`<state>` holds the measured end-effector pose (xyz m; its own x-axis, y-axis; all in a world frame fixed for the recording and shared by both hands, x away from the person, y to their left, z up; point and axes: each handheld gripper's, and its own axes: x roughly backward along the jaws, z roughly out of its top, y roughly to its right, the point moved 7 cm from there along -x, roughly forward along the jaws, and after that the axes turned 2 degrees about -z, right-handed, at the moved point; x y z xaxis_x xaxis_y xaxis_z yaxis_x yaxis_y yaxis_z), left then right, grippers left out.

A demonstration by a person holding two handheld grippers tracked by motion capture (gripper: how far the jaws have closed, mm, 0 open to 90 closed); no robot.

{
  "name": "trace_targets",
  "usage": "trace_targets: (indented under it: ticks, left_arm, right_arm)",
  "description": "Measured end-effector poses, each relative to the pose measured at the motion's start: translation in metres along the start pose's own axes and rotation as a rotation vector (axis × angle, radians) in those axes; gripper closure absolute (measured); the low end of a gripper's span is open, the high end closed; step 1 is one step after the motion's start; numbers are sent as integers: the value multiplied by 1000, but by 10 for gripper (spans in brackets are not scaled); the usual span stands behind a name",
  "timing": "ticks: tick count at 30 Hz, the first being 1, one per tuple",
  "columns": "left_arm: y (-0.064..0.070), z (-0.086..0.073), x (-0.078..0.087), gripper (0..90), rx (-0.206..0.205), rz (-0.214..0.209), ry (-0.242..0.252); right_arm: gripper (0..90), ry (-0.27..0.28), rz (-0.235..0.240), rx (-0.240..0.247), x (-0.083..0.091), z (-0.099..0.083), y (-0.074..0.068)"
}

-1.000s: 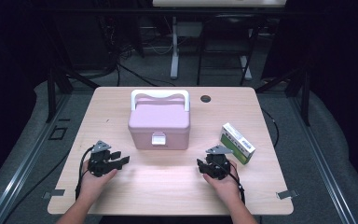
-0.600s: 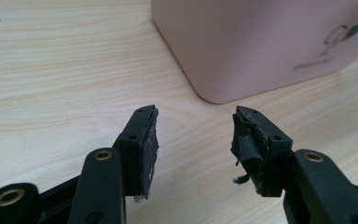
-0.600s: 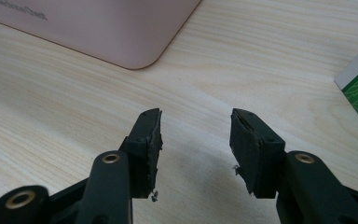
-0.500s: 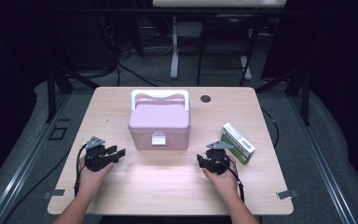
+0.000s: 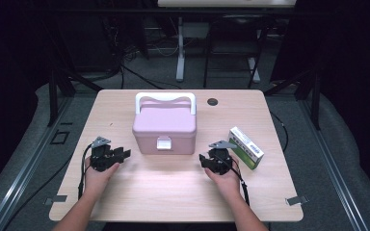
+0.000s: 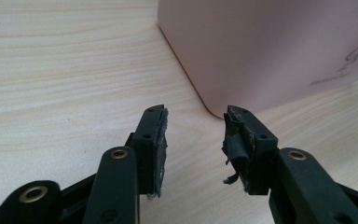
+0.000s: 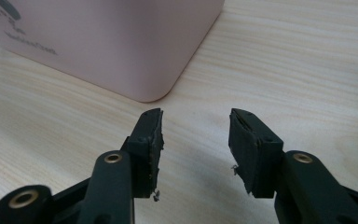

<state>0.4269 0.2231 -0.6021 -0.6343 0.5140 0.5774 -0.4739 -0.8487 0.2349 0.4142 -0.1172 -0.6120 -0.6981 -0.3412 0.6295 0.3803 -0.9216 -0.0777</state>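
Observation:
A pink lidded box (image 5: 164, 127) with a white handle and a front latch stands in the middle of the wooden table (image 5: 173, 202). My left gripper (image 5: 124, 153) rests on the table to the box's left, open, with nothing between its fingers. In the left gripper view the left gripper (image 6: 193, 135) points at the pink box's (image 6: 270, 46) near corner. My right gripper (image 5: 203, 160) sits to the box's right, open and empty. In the right gripper view the right gripper (image 7: 196, 135) faces the pink box's (image 7: 102, 42) rounded corner. A green and white carton (image 5: 245, 147) lies just right of the right gripper.
A dark round grommet (image 5: 212, 101) sits in the tabletop behind the box. The table's front half between my hands is bare wood. Dark floor, cables and stand legs surround the table.
My left gripper has drifted a little to the left and toward the box's level. The right gripper has shifted slightly forward. Both stay open.

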Motion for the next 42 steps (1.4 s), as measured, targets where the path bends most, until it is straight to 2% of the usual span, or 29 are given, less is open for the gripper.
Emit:
trace_targets:
  ticks: [5, 9, 13, 15, 16, 17, 19, 23, 28, 33, 38, 42]
  left_arm:
    - [3, 9, -5, 616, -21, -7, 18]
    - [3, 9, -10, 633, -26, -7, 6]
    - [3, 16, -12, 616, -38, 1, -1]
    - [3, 19, -17, 611, -31, 2, 19]
    - [2, 17, -22, 612, -22, -1, 1]
    - [0, 16, -24, 614, -22, 16, -11]
    - [0, 16, -26, 620, -24, 21, -11]
    - [3, 23, -30, 690, -10, 14, 2]
    - [5, 25, -35, 743, -16, 20, -5]
    - [7, 26, -34, 788, -18, 8, -9]
    - [12, 27, -31, 863, -39, -3, 4]
    - [13, 28, -29, 886, -28, -16, 6]
  right_arm:
    - [582, 10, -1, 2, -3, 5, 1]
    - [598, 14, -5, 0, -7, 11, 2]
    - [612, 29, 0, -10, -11, 19, 4]
    - [610, 27, -3, -19, -12, 20, 4]
    - [601, 32, -15, -18, -14, 23, 5]
    - [604, 34, -15, -18, -14, 24, 5]
    - [605, 35, -13, -24, -15, 25, 4]
    - [642, 55, -18, -18, -18, 31, 1]
    - [674, 62, -24, -12, -21, 35, 0]
    - [719, 69, -23, -22, -23, 38, -1]
    - [761, 73, -21, -6, -22, 39, -6]
    - [775, 72, 2, -22, -23, 38, -5]
